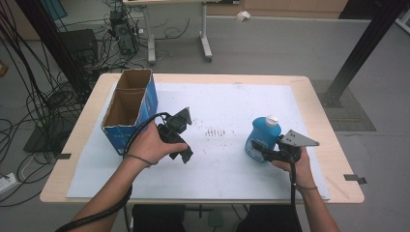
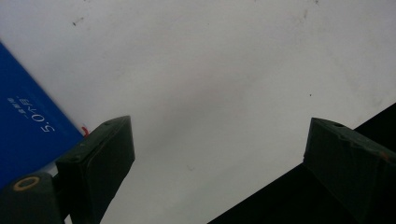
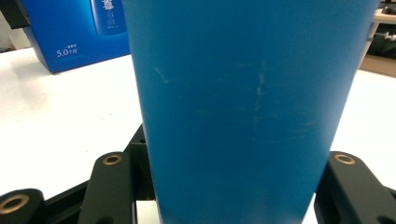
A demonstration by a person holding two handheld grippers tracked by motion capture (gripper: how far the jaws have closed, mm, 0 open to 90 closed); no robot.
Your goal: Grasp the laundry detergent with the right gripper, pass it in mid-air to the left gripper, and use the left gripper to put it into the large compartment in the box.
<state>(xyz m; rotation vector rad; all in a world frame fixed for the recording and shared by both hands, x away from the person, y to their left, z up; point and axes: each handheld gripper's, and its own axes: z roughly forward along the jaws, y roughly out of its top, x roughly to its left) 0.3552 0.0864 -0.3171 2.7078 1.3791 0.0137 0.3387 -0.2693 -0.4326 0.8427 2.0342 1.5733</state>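
On the right half of the white mat (image 1: 227,159), toward the near edge, stands the blue bottle (image 1: 262,139), upright, white cap (image 1: 272,119) on top, and the right gripper (image 1: 267,150) has it clamped, one black jaw on each side of the lower body; in the right gripper view the bottle's blue wall (image 3: 243,107) sits squarely between the two jaws. Judging by its shape, this is a rigid plastic bottle with smooth, faintly scuffed sides, so it looks slippery rather than fragile, and if it is full it could be fairly heavy and top-loaded once lifted. A hold low on the body, where the jaws sit now, seems sound; higher up it narrows to the neck and the grip would be poorer. Over on the left, the left gripper (image 1: 181,137) rests in the person's hand just above the mat, its jaws spread wide with nothing between them, as the left gripper view confirms with bare mat between the two black fingers (image 2: 100,163). Just left of that hand stands the blue cardboard box (image 1: 130,108), open at the top and divided into compartments that look empty, at the far-left part of the mat. Between bottle and box lies open mat with a patch of dark smudges (image 1: 215,131); the left hand and its trailing cable (image 1: 140,130) sit nearest the box and could crowd a path toward it.
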